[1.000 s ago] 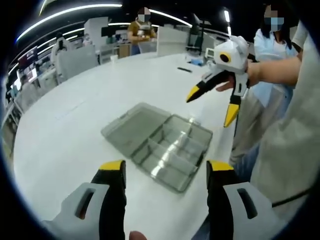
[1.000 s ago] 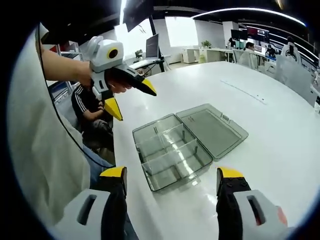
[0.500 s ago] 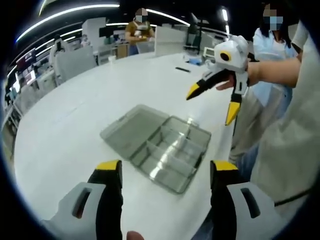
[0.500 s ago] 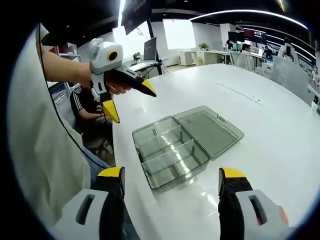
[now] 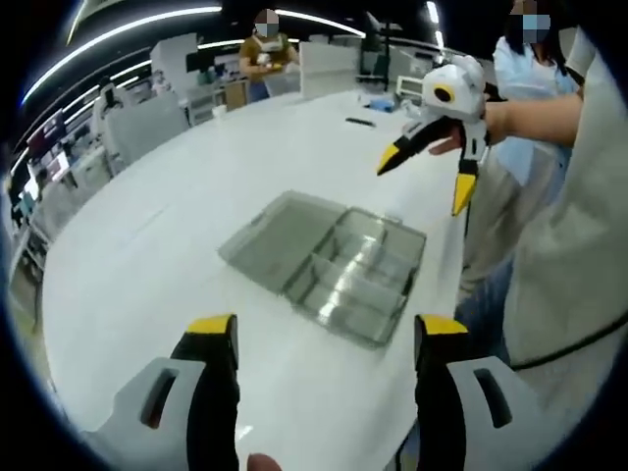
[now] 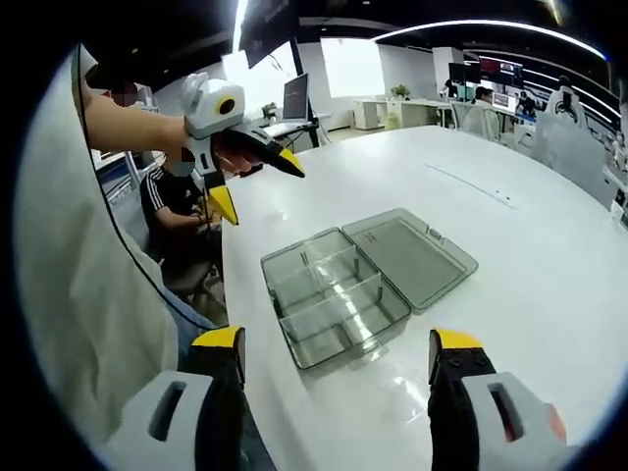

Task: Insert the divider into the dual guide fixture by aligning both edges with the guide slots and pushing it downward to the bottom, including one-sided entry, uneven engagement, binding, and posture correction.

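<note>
above the white table (image 6: 549,235), both grippers, left gripper (image 5: 324,339) and right gripper (image 6: 339,348), hover spread and empty; the clear divided box (image 6: 339,294) lies open between them. judgement: square up over the slots first.

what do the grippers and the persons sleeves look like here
Both grippers have white bodies, black jaws and yellow tips. The right gripper carries a white housing ringed in yellow, as does the left gripper. Up close, the white jaw bases have slotted openings. The person wears a light, off-white sleeve, with a thin dark cable running across it.
</note>
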A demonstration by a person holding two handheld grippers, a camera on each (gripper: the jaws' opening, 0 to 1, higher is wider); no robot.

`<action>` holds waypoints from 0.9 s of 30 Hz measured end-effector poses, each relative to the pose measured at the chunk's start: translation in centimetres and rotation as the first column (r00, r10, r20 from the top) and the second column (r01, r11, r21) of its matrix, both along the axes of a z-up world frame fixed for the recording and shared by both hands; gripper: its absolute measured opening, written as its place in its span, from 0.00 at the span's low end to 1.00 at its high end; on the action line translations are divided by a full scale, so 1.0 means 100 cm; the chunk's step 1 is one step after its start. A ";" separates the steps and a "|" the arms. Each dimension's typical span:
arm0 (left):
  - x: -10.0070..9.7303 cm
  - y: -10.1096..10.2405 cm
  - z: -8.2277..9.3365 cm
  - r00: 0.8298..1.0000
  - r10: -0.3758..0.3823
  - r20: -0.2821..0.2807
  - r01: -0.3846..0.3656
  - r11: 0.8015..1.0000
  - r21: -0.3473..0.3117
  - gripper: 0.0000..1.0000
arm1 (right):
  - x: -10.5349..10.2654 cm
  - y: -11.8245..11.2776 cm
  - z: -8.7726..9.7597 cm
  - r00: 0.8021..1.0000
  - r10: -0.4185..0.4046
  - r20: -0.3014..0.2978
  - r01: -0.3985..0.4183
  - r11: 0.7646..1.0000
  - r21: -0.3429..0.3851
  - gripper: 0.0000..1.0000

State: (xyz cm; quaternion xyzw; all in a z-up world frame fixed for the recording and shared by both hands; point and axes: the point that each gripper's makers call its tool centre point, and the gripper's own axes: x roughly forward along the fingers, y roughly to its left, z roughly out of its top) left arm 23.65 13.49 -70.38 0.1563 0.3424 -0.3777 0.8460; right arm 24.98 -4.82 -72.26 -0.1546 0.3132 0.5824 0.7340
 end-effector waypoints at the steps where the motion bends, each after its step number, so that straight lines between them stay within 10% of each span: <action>1: 0.000 0.005 -0.001 1.000 0.001 -0.003 -0.001 1.000 0.007 0.71 | 0.000 0.000 0.000 1.000 -0.001 -0.002 0.001 1.000 0.000 0.74; 27: -0.017 0.077 -0.032 0.998 -0.027 -0.058 0.035 0.987 0.158 0.69 | 0.002 0.004 -0.001 1.000 0.019 -0.002 -0.019 1.000 -0.024 0.74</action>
